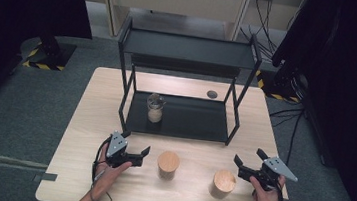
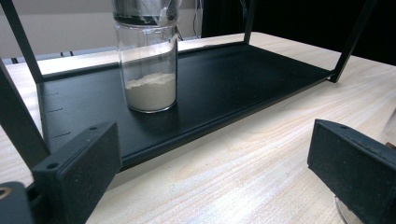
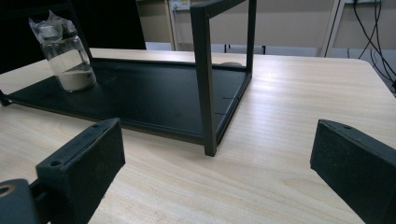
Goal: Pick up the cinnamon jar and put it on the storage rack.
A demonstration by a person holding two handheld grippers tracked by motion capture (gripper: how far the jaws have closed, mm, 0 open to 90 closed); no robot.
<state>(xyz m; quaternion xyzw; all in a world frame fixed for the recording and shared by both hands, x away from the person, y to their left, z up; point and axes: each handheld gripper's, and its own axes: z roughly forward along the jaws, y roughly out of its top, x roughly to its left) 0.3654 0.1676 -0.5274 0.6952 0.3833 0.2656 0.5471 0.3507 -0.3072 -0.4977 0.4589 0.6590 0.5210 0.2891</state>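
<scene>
Left hand-held gripper spread wide, empty, beside wooden-lidded jar, right hand-held gripper likewise

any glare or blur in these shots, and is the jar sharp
High view: a bright patch of glare on the table behind the rack. Left gripper view: glass jar fairly sharp, the near tongs soft. Right gripper view: jar slightly soft, sheen on the wood.

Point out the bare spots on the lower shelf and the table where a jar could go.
The lower shelf is bare right of the glass jar, up to its right posts. The table is free on either side of the rack. The front strip is crowded: two wood-lidded jars sit between the left gripper and right gripper.
</scene>
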